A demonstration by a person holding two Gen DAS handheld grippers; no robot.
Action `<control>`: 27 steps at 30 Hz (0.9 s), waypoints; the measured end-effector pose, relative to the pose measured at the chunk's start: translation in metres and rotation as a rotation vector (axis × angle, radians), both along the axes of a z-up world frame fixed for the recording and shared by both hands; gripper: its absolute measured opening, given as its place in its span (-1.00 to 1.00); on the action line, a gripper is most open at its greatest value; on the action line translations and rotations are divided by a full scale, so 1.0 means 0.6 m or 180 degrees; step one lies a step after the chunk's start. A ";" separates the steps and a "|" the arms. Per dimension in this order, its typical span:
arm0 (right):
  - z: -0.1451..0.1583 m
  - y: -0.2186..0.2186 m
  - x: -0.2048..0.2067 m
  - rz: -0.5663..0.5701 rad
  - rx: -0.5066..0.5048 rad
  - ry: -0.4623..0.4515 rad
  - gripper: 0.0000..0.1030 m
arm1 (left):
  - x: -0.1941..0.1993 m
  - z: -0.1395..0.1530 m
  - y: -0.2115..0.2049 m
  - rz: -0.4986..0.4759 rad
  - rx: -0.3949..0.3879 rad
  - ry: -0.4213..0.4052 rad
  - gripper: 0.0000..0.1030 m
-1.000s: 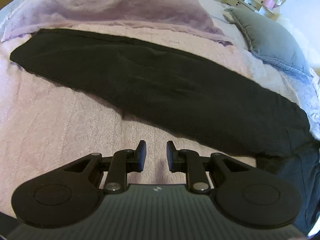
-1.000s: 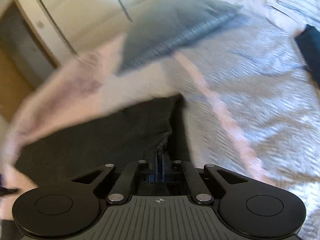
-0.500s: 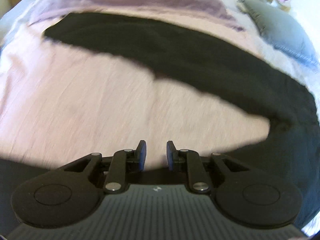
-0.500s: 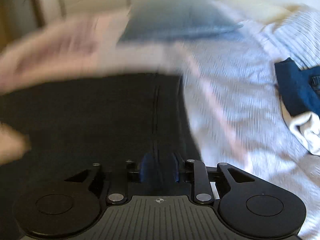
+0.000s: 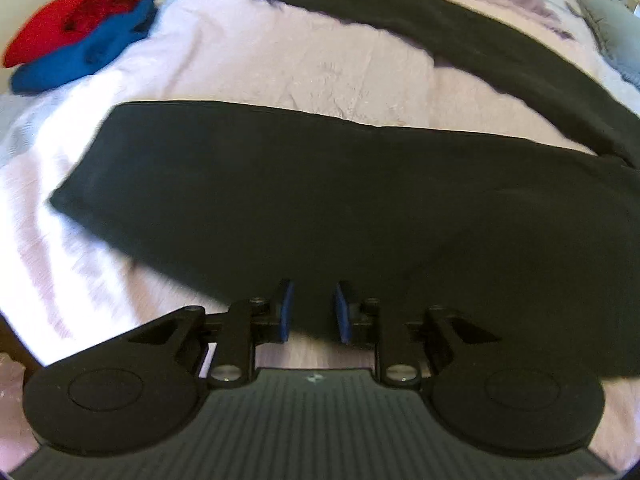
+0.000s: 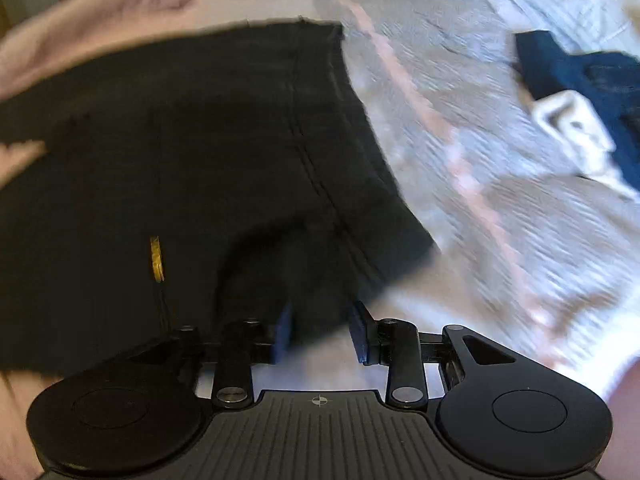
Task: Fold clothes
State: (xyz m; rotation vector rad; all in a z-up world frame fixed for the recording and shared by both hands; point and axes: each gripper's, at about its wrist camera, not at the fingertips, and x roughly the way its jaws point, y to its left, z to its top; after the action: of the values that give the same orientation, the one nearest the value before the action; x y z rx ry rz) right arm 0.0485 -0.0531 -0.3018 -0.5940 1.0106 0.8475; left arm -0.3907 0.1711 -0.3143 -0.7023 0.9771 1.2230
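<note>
Black trousers (image 5: 320, 200) lengthwise left-to-right

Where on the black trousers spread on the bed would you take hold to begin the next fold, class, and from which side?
Grip the black trousers at the near leg's hem, coming in low from the near edge. That end lies flat and free on the pink bedspread, with bare cover around it. The left gripper is open at that leg's near edge; the right gripper is open at the waist end.
</note>
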 end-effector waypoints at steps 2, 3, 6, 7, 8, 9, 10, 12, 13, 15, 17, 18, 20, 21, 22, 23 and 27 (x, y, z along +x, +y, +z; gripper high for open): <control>0.038 -0.019 -0.016 -0.0008 0.0032 0.0129 -0.37 | -0.007 0.040 -0.029 0.0059 -0.0016 -0.0010 -0.61; 0.057 -0.029 -0.024 -0.0019 0.0059 0.0211 -0.36 | -0.009 0.059 -0.042 0.0088 -0.0022 -0.0019 -0.61; 0.120 -0.055 -0.049 0.0046 0.0246 0.0524 -0.36 | -0.020 0.127 -0.083 0.0179 0.0011 -0.0116 -0.61; 0.136 -0.057 -0.058 0.0085 0.0275 0.0582 -0.36 | -0.020 0.148 -0.095 0.0189 0.0032 -0.0121 -0.61; 0.151 -0.058 -0.065 0.0124 0.0296 0.0612 -0.36 | -0.020 0.169 -0.108 0.0194 0.0055 -0.0120 -0.61; 0.165 -0.058 -0.075 0.0168 0.0308 0.0632 -0.36 | -0.018 0.188 -0.121 0.0181 0.0089 -0.0108 -0.60; 0.174 -0.055 -0.086 0.0206 0.0315 0.0640 -0.35 | -0.016 0.204 -0.134 0.0161 0.0117 -0.0095 -0.59; 0.199 -0.058 -0.107 0.0281 0.0340 0.0647 -0.35 | -0.011 0.232 -0.158 0.0121 0.0163 -0.0073 -0.57; 0.210 -0.060 -0.116 0.0317 0.0351 0.0650 -0.35 | -0.009 0.246 -0.170 0.0102 0.0183 -0.0065 -0.57; 0.229 -0.065 -0.130 0.0380 0.0373 0.0658 -0.35 | -0.005 0.266 -0.188 0.0089 0.0199 -0.0083 -0.54; 0.237 -0.069 -0.135 0.0420 0.0401 0.0677 -0.35 | 0.000 0.283 -0.206 0.0079 0.0211 -0.0130 -0.54; 0.240 -0.072 -0.137 0.0440 0.0417 0.0687 -0.35 | 0.003 0.290 -0.216 0.0068 0.0227 -0.0154 -0.54; 0.244 -0.079 -0.142 0.0471 0.0422 0.0694 -0.35 | 0.010 0.303 -0.232 0.0034 0.0271 -0.0173 -0.54; 0.247 -0.083 -0.145 0.0485 0.0419 0.0695 -0.34 | 0.014 0.311 -0.241 0.0016 0.0308 -0.0164 -0.54; 0.249 -0.087 -0.147 0.0499 0.0417 0.0696 -0.34 | 0.017 0.318 -0.247 -0.0002 0.0338 -0.0160 -0.54; 0.251 -0.091 -0.150 0.0513 0.0414 0.0697 -0.34 | 0.020 0.325 -0.253 -0.0018 0.0365 -0.0158 -0.52; 0.260 -0.108 -0.161 0.0563 0.0399 0.0729 -0.34 | 0.027 0.350 -0.272 -0.0061 0.0447 -0.0161 -0.50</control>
State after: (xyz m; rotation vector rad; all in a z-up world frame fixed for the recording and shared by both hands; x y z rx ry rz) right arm -0.0480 -0.1181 -0.1456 -0.4917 1.1132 1.1466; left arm -0.3745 0.0078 -0.1041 -0.6092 0.8457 1.2383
